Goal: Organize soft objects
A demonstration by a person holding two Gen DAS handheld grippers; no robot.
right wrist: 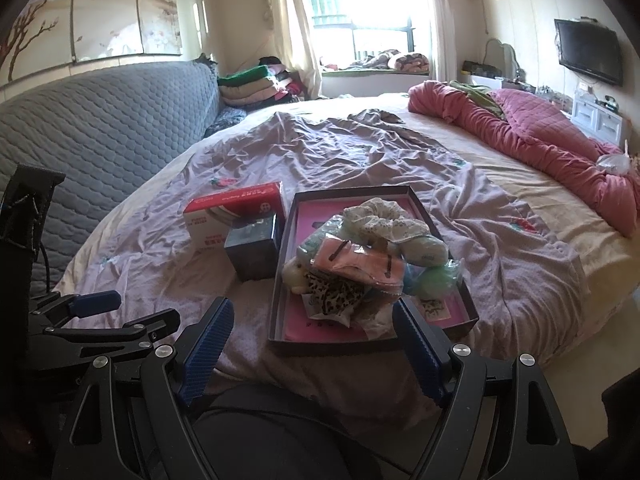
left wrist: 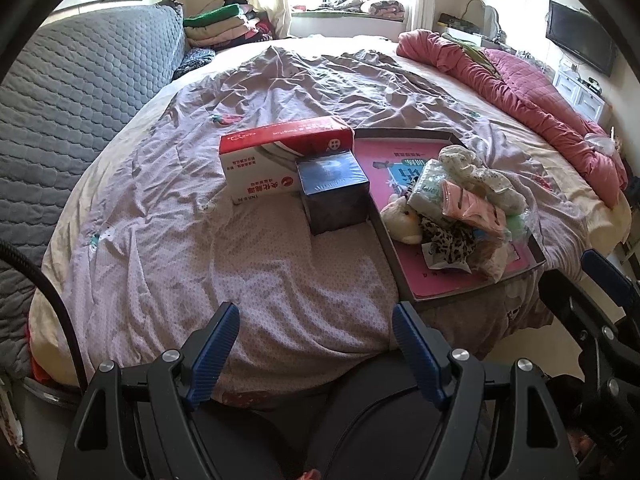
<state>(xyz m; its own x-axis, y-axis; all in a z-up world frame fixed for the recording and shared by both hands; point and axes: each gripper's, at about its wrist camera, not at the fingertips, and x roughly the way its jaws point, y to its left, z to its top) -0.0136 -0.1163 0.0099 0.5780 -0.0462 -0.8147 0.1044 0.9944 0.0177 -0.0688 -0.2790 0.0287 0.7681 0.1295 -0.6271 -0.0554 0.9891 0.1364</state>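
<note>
We hold our left gripper point(left wrist: 316, 344) low over the near edge of a round bed covered in a wrinkled lilac sheet point(left wrist: 248, 248), its two blue ribbed fingers point(left wrist: 214, 352) spread wide with nothing between them, pointing across the bed toward the window. Our right gripper point(right wrist: 314, 344) sits just beside it at the same height, its blue ribbed fingers point(right wrist: 418, 354) likewise spread wide and empty, aimed at a shallow dark cardboard tray with a pink printed lining point(right wrist: 282, 264). The soft things lie heaped inside that tray: a pale frilly fabric scrunchie point(right wrist: 382, 216) at the far side, a pink item sealed in clear plastic point(right wrist: 356, 264) on top, a leopard-print fabric piece point(right wrist: 332, 294) at the near side, a small cream plush toy point(right wrist: 294, 276) against the tray's left wall, and a green bundle in thin plastic point(right wrist: 434, 282) on the right. Writing shows on the tray's pink lining, but it is too small and too covered to read. Just left of the tray, touching or nearly touching it, stands a small dark blue glossy box point(left wrist: 334, 194) with a large pale letter on its lid that we cannot make out. Behind it lies a red and white cardboard carton point(left wrist: 280, 160) printed with red Chinese characters seen upside down; we cannot read them. A rumpled pink quilt point(left wrist: 520, 92) runs along the bed's far right edge, and a grey quilted headboard point(left wrist: 80, 92) curves along the left.
</note>
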